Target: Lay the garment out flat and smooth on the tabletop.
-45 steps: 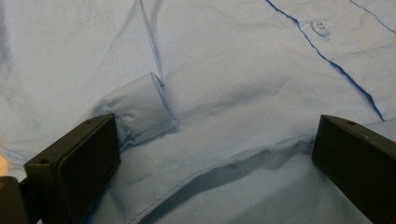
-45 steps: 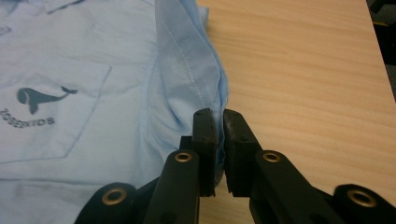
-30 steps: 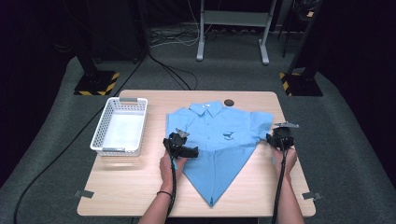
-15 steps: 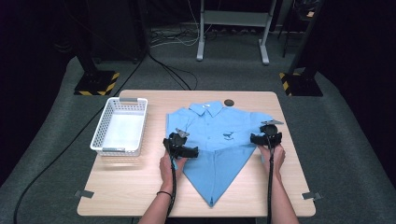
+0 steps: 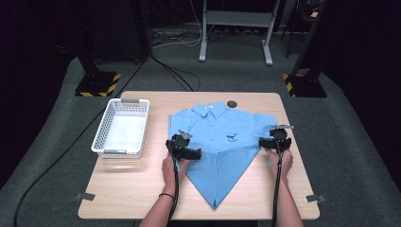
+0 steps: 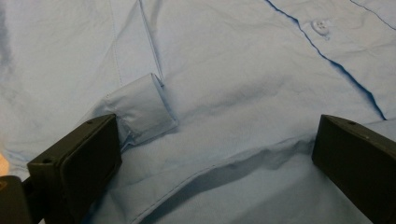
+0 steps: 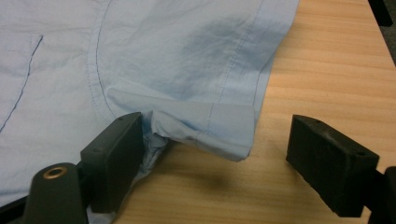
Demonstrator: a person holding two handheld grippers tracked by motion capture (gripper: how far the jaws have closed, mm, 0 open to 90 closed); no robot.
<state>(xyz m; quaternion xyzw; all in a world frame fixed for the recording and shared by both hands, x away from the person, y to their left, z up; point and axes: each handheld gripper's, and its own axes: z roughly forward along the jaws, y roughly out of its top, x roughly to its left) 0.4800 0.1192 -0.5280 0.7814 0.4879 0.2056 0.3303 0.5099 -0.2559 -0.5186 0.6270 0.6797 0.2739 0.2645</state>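
A light blue shirt (image 5: 222,135) lies collar-up on the wooden table (image 5: 142,184), its lower part folded to a point. My left gripper (image 5: 193,153) rests on the shirt's left side. In the left gripper view it (image 6: 215,154) is open, with a rolled cuff (image 6: 140,109) beside its left jaw. My right gripper (image 5: 264,142) sits at the shirt's right edge. Its jaws (image 7: 215,149) have just been opening, and the folded sleeve end (image 7: 210,123) lies loose between them, touching only the left jaw.
A white mesh basket (image 5: 122,127) stands on the table's left side. A small dark disc (image 5: 231,103) lies near the far edge behind the collar. Bare wood (image 7: 327,70) runs right of the shirt. Black stands and cables occupy the floor beyond.
The right gripper has shifted left to the shirt's right edge and its jaws stand wider apart. The left hand and gripper have stayed put.
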